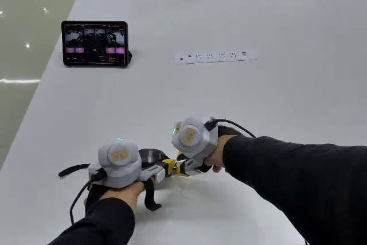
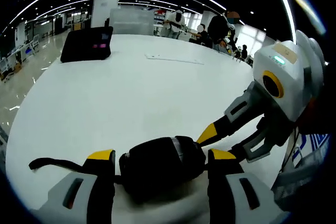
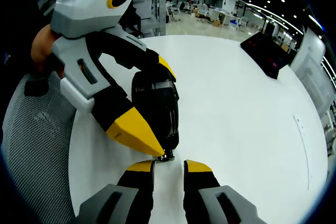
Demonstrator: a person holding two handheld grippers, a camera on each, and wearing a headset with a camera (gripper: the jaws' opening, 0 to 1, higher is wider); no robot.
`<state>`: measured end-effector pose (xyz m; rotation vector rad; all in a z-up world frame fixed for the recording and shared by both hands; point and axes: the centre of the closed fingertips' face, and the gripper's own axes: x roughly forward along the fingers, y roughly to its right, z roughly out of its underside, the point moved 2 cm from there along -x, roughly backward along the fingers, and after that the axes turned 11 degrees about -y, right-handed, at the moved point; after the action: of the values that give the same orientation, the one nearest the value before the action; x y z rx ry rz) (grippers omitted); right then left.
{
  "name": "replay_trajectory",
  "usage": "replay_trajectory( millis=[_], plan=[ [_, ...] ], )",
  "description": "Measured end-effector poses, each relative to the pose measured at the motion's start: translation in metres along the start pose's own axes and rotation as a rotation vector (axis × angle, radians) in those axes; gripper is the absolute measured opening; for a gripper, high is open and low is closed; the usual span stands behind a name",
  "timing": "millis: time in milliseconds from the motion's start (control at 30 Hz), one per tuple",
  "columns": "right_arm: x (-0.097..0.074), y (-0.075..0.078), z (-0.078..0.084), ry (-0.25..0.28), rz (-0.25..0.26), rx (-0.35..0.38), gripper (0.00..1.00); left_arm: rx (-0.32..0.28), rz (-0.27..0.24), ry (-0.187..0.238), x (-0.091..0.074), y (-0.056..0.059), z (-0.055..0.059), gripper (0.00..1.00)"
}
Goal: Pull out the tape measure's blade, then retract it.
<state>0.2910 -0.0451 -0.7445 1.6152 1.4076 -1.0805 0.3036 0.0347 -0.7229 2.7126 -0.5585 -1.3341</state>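
A black tape measure lies on the white table near its front edge. My left gripper is shut on the tape measure, one yellow-tipped finger on each side of the case. In the right gripper view the case sits between the left gripper's fingers, and its small metal blade hook pokes out toward me. My right gripper is narrowly open, its fingertips just short of the hook with bare table between them. In the head view the right gripper meets the left gripper at the case.
The tape measure's black wrist strap trails left on the table. A tablet stands at the far left, close to the table edge. A white power strip lies further back. Open tabletop stretches to the right and behind.
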Motion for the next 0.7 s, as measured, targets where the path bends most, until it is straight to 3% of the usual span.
replay_trajectory(
  millis=[67,133,300,400,600,700],
  plan=[
    [-0.012,0.003,0.005,0.038,0.017,0.038,0.21,0.074,0.040,0.046,-0.006,0.001,-0.010,0.78],
    [-0.023,0.006,0.014,0.063,0.041,0.086,0.26,0.143,0.043,0.048,-0.011,-0.002,-0.013,0.81],
    [-0.050,0.007,0.043,0.117,0.082,0.178,0.33,0.238,0.151,0.017,-0.027,-0.001,-0.011,0.96],
    [-0.064,0.006,0.062,0.134,0.109,0.220,0.36,0.318,0.148,0.037,-0.036,-0.009,-0.013,0.99],
    [-0.093,0.006,0.096,0.180,0.168,0.308,0.41,0.364,0.174,0.006,-0.056,-0.016,-0.008,0.99],
    [-0.105,0.001,0.110,0.189,0.173,0.325,0.45,0.368,0.188,-0.013,-0.061,-0.023,-0.003,0.99]
  ],
)
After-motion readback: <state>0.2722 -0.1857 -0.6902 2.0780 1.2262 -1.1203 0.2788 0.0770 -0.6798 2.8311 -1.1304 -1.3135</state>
